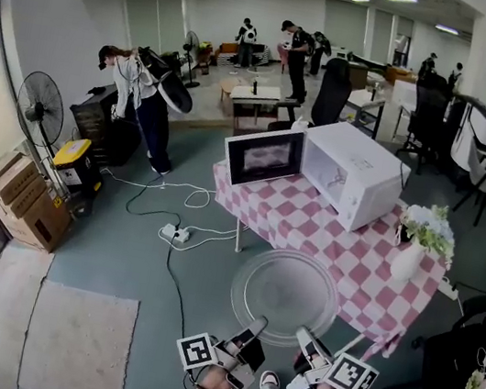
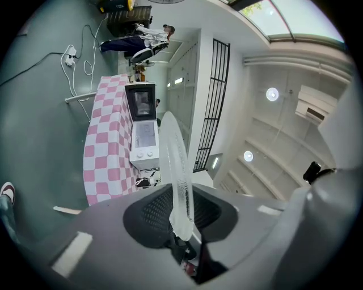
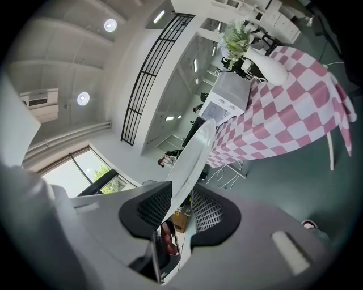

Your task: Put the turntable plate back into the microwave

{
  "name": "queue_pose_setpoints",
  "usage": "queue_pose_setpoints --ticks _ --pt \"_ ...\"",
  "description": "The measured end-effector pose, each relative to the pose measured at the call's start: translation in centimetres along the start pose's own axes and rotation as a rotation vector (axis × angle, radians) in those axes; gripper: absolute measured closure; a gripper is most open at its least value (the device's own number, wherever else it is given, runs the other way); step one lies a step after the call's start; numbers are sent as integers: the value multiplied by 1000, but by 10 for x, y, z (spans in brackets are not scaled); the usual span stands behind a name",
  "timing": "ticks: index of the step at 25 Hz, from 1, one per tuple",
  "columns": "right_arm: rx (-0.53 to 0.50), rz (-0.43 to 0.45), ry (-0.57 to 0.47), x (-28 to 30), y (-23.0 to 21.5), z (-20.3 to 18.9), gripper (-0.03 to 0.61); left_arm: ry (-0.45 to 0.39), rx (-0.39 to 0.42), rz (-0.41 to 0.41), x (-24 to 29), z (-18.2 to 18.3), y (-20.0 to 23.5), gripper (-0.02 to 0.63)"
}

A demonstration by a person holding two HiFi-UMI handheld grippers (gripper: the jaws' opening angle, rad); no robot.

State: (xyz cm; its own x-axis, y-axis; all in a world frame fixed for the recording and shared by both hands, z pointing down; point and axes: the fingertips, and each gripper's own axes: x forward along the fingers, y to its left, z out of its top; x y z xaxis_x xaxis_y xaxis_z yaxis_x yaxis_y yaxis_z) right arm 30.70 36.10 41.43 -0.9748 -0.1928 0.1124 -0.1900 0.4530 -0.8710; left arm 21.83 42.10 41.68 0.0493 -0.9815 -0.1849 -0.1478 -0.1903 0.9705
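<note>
The clear glass turntable plate (image 1: 287, 290) hangs level in the air in front of the near corner of the checkered table (image 1: 312, 224). My left gripper (image 1: 258, 324) is shut on its near rim, and my right gripper (image 1: 303, 334) is shut on the same rim just to the right. The white microwave (image 1: 358, 177) stands on the table's far side with its door (image 1: 263, 157) swung open to the left. In the left gripper view the plate (image 2: 176, 164) runs edge-on between the pads (image 2: 148, 210). The right gripper view shows the plate (image 3: 193, 156) the same way, with the microwave (image 3: 227, 95) beyond.
A white vase of flowers (image 1: 419, 243) stands on the table's right corner. A power strip and cables (image 1: 176, 231) lie on the floor to the left. A standing fan (image 1: 40, 111) and cardboard boxes (image 1: 28, 198) line the left wall. People and office chairs fill the back.
</note>
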Motion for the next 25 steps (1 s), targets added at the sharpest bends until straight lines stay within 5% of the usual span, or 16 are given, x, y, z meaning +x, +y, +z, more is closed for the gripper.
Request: queue_pose_setpoints --ticks 5,8,25 --pt "98 -50 18 32 -18 25 485 -9 3 6 37 29 11 549" --pt "32 -12 25 55 -20 50 485 -16 -4 11 59 44 16 548" --pt "32 11 57 170 -61 152 485 -33 17 28 181 137 53 548"
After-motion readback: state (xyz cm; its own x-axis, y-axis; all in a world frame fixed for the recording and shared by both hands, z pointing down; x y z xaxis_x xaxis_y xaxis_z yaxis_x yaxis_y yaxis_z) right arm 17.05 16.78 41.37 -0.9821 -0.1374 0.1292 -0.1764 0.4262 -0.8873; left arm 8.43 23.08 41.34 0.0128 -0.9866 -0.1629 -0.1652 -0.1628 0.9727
